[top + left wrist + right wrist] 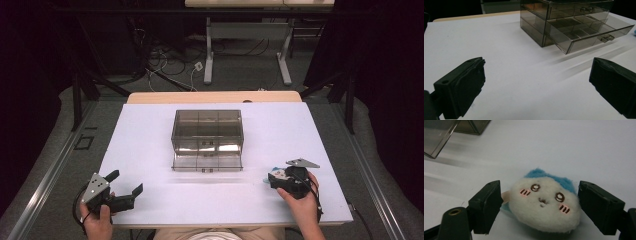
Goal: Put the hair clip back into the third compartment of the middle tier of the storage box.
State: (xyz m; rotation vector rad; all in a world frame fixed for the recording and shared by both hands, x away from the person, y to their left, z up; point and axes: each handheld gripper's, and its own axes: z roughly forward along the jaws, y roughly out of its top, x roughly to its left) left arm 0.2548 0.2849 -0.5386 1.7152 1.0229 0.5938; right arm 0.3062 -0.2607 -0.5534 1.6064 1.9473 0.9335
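A small white plush toy (544,205) with a blue top, pink cheeks and a drawn face lies on the white table (150,150) at the front right. My right gripper (539,195) is open with a jaw on each side of the toy; a small gap shows at the left jaw, and the right jaw stands close to the fur. In the high view that gripper (270,179) rests low on the table in the person's hand. My left gripper (126,181) is open at the front left, with nothing between its jaws (537,72).
A smoky clear drawer box (207,130) stands mid-table, its lower drawer (207,162) pulled out toward me, divided into several compartments (589,32). Beyond the table's far edge, desk legs and cables lie on the floor.
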